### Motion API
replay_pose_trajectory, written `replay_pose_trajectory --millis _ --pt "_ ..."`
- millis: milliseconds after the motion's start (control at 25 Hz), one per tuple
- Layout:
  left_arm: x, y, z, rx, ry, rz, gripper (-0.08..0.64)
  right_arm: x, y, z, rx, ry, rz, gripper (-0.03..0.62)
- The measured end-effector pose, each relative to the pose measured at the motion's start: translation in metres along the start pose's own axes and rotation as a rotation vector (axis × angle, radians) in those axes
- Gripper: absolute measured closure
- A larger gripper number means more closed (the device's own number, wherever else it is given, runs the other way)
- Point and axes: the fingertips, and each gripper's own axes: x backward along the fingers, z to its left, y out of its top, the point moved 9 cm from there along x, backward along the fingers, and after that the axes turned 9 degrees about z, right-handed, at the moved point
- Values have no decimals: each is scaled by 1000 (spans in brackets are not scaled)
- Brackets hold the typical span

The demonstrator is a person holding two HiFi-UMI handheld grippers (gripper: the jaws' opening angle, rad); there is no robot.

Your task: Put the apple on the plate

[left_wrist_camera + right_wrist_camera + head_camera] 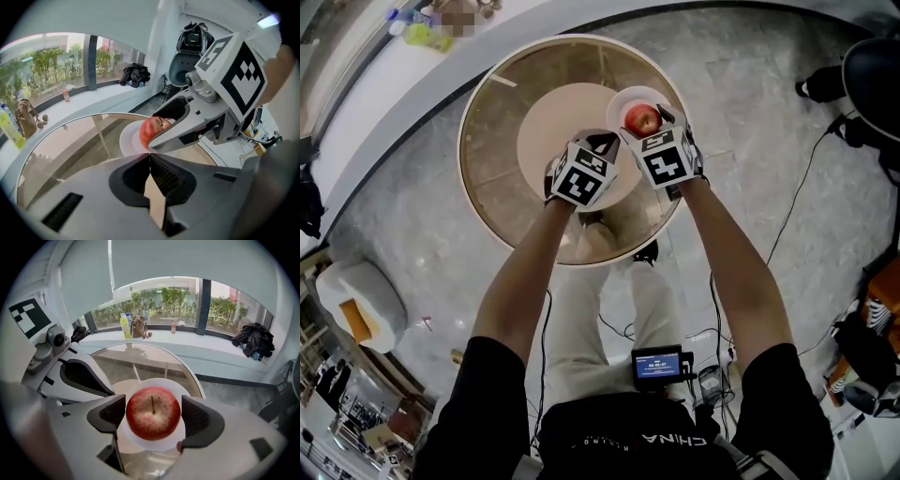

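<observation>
Jaws of right gripper [153, 415] clamped red apple [153, 411], held directly over white plate [153, 444] on round glass table [497, 178]; whether apple touched plate, unclear. Left gripper [150, 157] jaws pressed together, empty, just beside.

In left gripper view apple [146, 131] half behind right tool [156, 134] jaw, plate [127, 140] mostly under apple

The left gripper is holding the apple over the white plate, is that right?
No, the right gripper holds the apple over the white plate; the right gripper view shows it between those jaws. The left gripper is shut and empty.
</observation>
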Motion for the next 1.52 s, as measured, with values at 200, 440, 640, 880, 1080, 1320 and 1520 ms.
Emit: replay_pose_trajectory --millis 200,440,640,880,1080,1320,1520 --pt "9 -3 6 -7 3 18 541 6 5 6 6 21 17 225" --pt "57 18 -31 -33 10 33 541 74 1 6 -69 48 24 225" --pt "121 40 -54 -8 5 13 541 145 7 6 -210 162 29 225" --pt "228 58 -113 1 13 -13 541 284 3 18 -293 208 -16 402" --pt "286 65 -149 47 30 -79 541 366 5 32 -282 161 -66 516" --pt "310 52 -184 77 44 -138 541 405 -15 51 -241 178 -93 558" --pt "322 53 -202 73 90 -149 541 430 -30 45 -272 187 -148 560"
